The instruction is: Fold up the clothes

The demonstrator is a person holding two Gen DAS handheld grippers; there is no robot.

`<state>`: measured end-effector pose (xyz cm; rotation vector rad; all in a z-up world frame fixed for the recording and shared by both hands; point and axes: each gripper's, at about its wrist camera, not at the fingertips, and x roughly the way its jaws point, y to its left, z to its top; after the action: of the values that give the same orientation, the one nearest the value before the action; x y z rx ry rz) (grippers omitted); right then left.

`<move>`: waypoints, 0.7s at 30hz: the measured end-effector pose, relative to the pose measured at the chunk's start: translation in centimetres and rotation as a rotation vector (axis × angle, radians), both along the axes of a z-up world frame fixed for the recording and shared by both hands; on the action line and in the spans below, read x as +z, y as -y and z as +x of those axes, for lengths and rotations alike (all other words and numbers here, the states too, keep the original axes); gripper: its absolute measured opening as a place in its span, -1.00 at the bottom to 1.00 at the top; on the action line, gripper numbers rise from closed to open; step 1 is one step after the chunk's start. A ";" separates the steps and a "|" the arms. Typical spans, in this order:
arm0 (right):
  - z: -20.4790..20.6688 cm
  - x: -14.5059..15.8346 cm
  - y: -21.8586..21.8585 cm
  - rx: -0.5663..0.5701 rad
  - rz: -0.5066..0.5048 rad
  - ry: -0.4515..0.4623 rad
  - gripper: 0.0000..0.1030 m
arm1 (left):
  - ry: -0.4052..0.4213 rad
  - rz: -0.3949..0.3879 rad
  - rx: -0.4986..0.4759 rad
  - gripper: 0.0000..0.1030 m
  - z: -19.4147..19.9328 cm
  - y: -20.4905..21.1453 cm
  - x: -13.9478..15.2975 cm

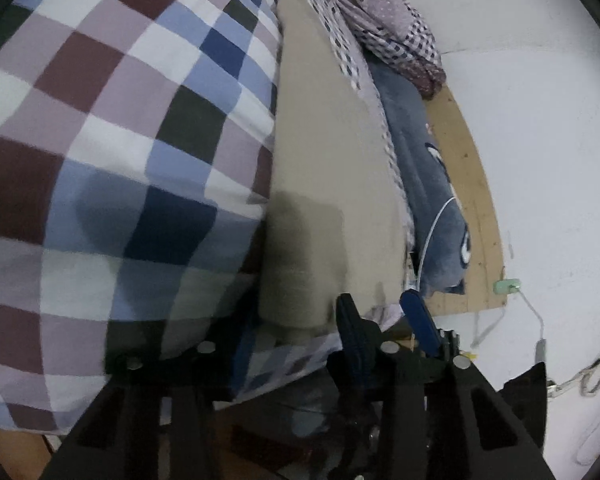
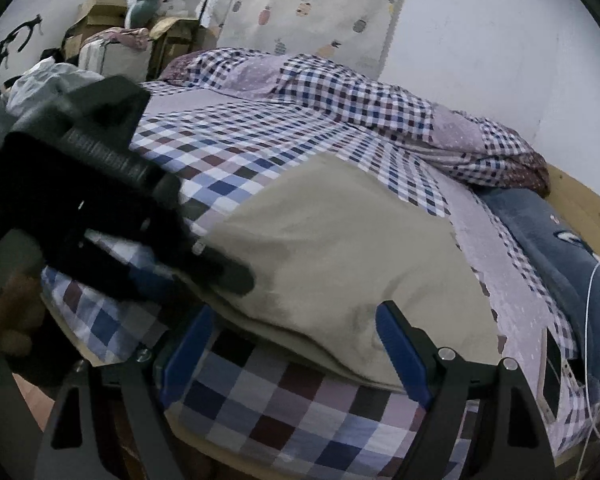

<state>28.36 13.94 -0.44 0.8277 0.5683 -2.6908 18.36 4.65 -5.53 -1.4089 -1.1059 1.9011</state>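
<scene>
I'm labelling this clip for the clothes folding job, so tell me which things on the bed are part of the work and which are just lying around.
Part of the job:
beige garment, spread on the bed
left gripper, at the garment's near edge
right gripper, jaws wide at the near edge

Just lying about:
checked bedsheet
rumpled checked quilt
blue blanket
white cable
cardboard boxes

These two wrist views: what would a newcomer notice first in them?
First, the beige garment, lying flat at the near edge of the bed on the checked sheet. Next, the right gripper, open, with its blue fingers on either side of the garment's near hem, and the left gripper reaching in from the left onto that edge. Behind them, a rumpled checked quilt lies by the white wall.
</scene>
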 end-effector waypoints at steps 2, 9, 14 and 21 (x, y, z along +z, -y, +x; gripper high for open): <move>0.0 -0.1 0.0 0.000 0.000 0.006 0.68 | 0.007 0.014 0.009 -0.21 0.0 0.2 -0.1; 1.2 -0.5 1.1 0.049 0.053 -0.014 0.68 | -0.009 0.082 0.037 -0.33 0.4 1.4 0.4; 1.3 -0.8 1.9 0.076 0.095 -0.039 0.68 | 0.008 0.090 0.034 -0.66 0.2 1.6 0.5; 1.8 -2.0 4.0 0.131 0.233 -0.100 0.68 | -0.011 0.113 0.002 -0.90 0.1 1.4 1.8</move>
<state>30.13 9.98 -2.46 0.6868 0.9393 -2.5900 18.48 3.27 -3.69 -1.3339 -1.1904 1.8158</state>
